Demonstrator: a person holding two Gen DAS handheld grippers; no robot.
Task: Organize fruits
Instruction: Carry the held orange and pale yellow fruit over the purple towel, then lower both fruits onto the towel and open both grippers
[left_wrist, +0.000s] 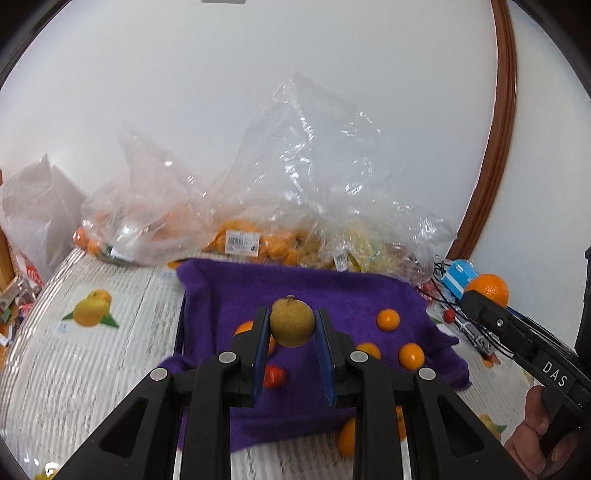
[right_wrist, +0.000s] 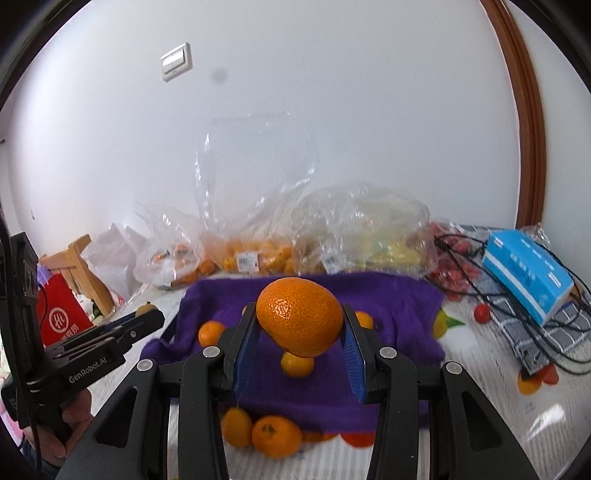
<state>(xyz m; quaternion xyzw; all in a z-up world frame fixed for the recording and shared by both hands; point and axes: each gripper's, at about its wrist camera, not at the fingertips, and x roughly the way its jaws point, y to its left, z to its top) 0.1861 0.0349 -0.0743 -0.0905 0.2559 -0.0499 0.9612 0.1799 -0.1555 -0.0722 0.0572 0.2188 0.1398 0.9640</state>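
My left gripper (left_wrist: 291, 321) is shut on a brownish-green round fruit (left_wrist: 292, 322) and holds it above a purple cloth (left_wrist: 332, 295). Small oranges (left_wrist: 388, 319) and a red fruit (left_wrist: 274, 376) lie on the cloth. My right gripper (right_wrist: 300, 321) is shut on a large orange (right_wrist: 300, 322) above the same cloth (right_wrist: 388, 299). Small oranges (right_wrist: 211, 332) lie on it, and two more (right_wrist: 276, 435) sit at its near edge. The right gripper with its orange also shows in the left wrist view (left_wrist: 487, 290). The left gripper shows at the left of the right wrist view (right_wrist: 147, 312).
Clear plastic bags of oranges (left_wrist: 255, 240) and yellow fruit (right_wrist: 369, 251) stand behind the cloth by the wall. A blue tissue box (right_wrist: 528, 273), black cables (right_wrist: 517, 314) and red fruits (right_wrist: 482, 314) lie right. A red bag (right_wrist: 61, 317) and a wooden chair (right_wrist: 77, 266) stand left.
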